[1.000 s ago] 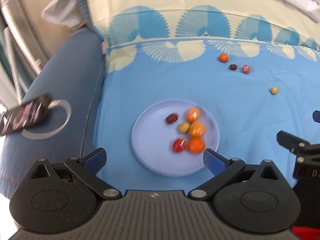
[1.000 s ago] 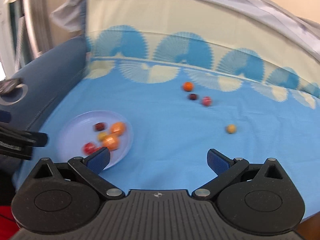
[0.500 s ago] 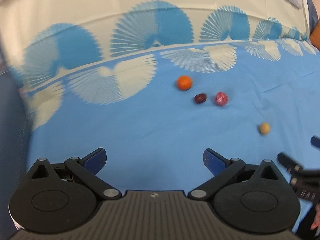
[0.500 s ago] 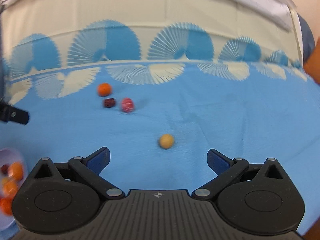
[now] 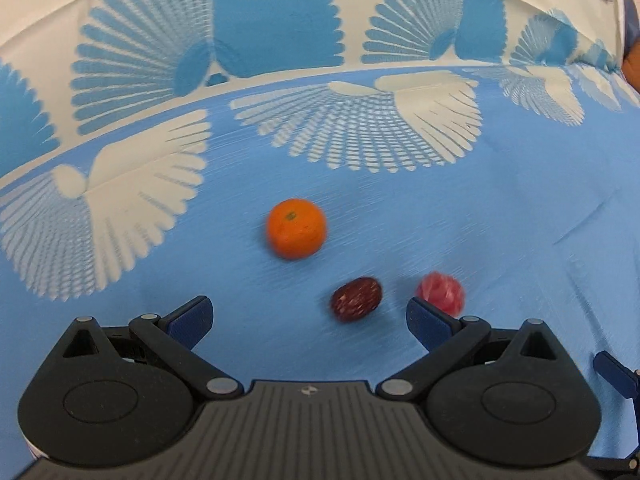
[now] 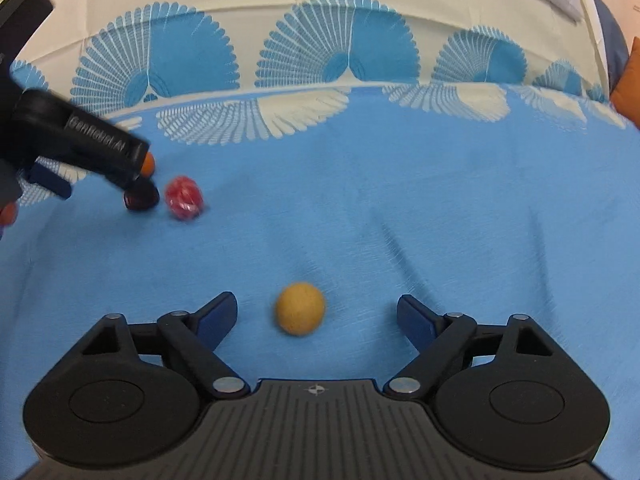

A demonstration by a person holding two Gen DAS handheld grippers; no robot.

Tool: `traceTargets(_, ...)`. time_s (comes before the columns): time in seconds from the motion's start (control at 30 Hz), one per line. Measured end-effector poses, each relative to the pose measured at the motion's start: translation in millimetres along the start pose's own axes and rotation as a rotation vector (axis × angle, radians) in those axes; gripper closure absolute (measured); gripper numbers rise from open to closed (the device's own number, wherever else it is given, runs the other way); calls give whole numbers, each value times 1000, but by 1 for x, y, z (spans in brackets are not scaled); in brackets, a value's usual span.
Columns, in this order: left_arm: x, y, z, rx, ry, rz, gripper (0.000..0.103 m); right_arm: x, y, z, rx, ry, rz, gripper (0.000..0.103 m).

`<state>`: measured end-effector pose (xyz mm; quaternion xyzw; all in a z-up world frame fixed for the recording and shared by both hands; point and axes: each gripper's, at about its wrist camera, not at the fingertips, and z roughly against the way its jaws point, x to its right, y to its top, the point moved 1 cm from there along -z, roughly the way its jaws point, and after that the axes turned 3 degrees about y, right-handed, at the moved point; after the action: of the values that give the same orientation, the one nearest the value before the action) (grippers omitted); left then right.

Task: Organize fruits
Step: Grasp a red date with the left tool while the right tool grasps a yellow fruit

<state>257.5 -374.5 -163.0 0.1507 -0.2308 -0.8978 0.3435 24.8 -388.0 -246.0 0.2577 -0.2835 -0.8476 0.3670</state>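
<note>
An orange mandarin (image 5: pixel 296 234), a dark red date-like fruit (image 5: pixel 356 299) and a pink-red fruit (image 5: pixel 440 292) lie on the blue cloth (image 5: pixel 500 220). My left gripper (image 5: pixel 308 312) is open just above them. The dark fruit lies between its fingers near the right one, and the pink-red fruit sits just behind that fingertip. In the right wrist view a round yellow fruit (image 6: pixel 300 308) lies between the fingers of my right gripper (image 6: pixel 316 306). Its jaws are closing and the pads stand clear of the fruit. The left gripper's black body (image 6: pixel 80 144) half hides the mandarin (image 6: pixel 149 163).
The cloth has a cream border with blue fan patterns (image 6: pixel 340 56) at the back. An orange cushion (image 6: pixel 628 80) shows at the far right edge. A person's fingertip (image 6: pixel 8 214) appears at the left edge. Open blue cloth stretches to the right of the fruits.
Both grippers swung right, away from the plate, and sank toward the loose fruits, which now look much larger. The plate has left both views. The right fingers stand slightly closer together.
</note>
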Motion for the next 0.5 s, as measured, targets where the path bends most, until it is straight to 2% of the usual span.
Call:
traceTargets(0.07,5,2,-6,-2,0,-31,0,-2,-2,0,11,-4,13,14)
traceTargets(0.13,8,2,-12,-8,0,-46,7,-3,-3,0,20,-9,11,19)
traceTargets(0.17,7,2,-14,-26,-12,-41,22,-2,-3,1,25,-18,10,23)
traceTargets(0.2,5,2,-13,-27,-32,-19,34,-2,-3,3,37,-22,12,42)
traceTargets(0.23,4,2,-9,-9,-31,-4,51,-2,-2,4,46,-6,18,65)
traceTargets(0.27,4,3,-6,-9,-37,-16,79,-2,-2,5,51,-7,25,73)
traceTargets(0.3,3,3,-3,-16,-44,-20,80,-3,-2,5,56,-17,34,76)
traceTargets(0.5,-9,-15,34,-15,-41,16,80,-5,-1,12,75,-27,54,77)
